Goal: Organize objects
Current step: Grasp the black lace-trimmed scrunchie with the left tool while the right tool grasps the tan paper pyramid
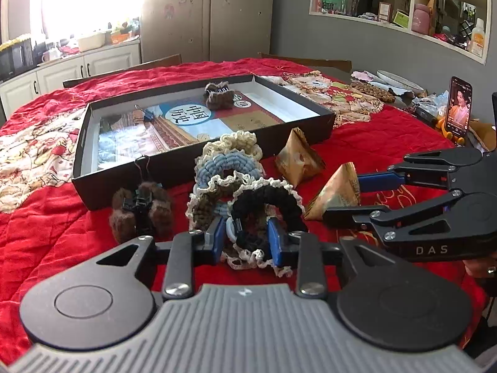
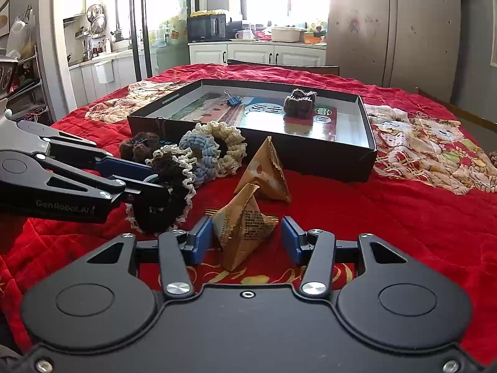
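A black scrunchie with cream trim (image 1: 267,211) lies on the red cloth between the open jaws of my left gripper (image 1: 245,242); it also shows in the right wrist view (image 2: 167,205). My right gripper (image 2: 248,236) is open around a tan pyramid packet (image 2: 245,227), which also shows in the left wrist view (image 1: 335,192); the right pad stands apart from it. A second packet (image 2: 267,171) stands behind. Brown, blue (image 1: 226,164) and cream scrunchies pile beyond. A brown furry clip (image 1: 143,214) lies to the left. The black box (image 1: 198,168) holds another furry clip (image 1: 219,94) and a blue binder clip (image 1: 149,113).
A phone on a stand (image 1: 458,105) is at the right edge of the table. Patterned cloths (image 2: 428,149) lie on both sides of the box. A plate and small clutter (image 1: 400,82) sit at the far right. Chairs stand behind the table.
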